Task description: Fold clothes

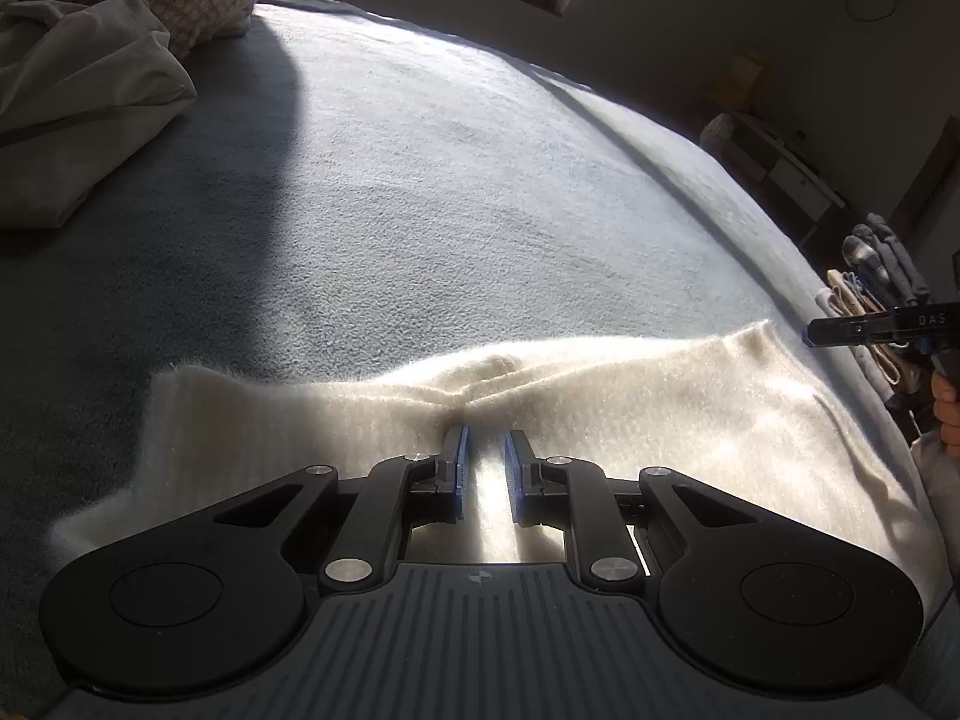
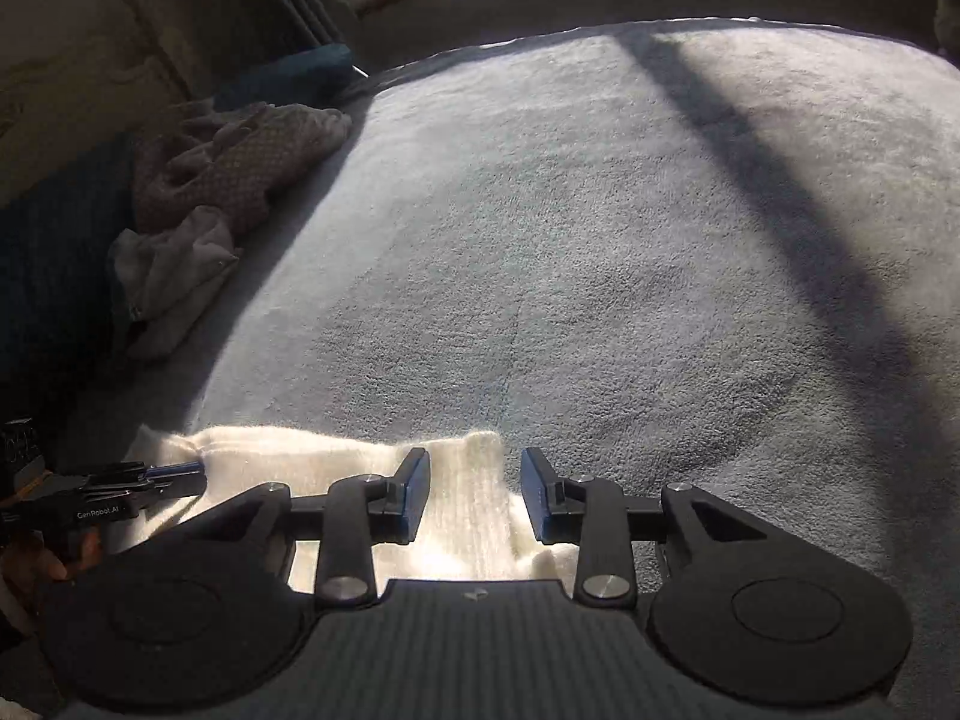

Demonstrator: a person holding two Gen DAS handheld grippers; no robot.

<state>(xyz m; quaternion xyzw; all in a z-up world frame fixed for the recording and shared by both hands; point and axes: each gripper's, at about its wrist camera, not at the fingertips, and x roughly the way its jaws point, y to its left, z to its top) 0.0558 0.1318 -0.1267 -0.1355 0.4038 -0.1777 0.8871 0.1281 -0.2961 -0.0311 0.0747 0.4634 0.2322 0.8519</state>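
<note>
On the left of the big grey blanket (image 1: 420, 180) sits a heap of crumpled clothes (image 2: 198, 222) (1 pinkish with small checks, 1 pale), well away from the fluffy cream garment (image 1: 600, 408) that lies flat along the near edge in the sun. The left gripper (image 1: 485, 450) rests low on that cream garment with its 2 blue-padded jaws close together, and a small ridge of the fabric is bunched up right at their tips. Further right, the right gripper (image 2: 474, 495) has its jaws partly apart over the garment's end, with the pads not pressing on anything.
</note>
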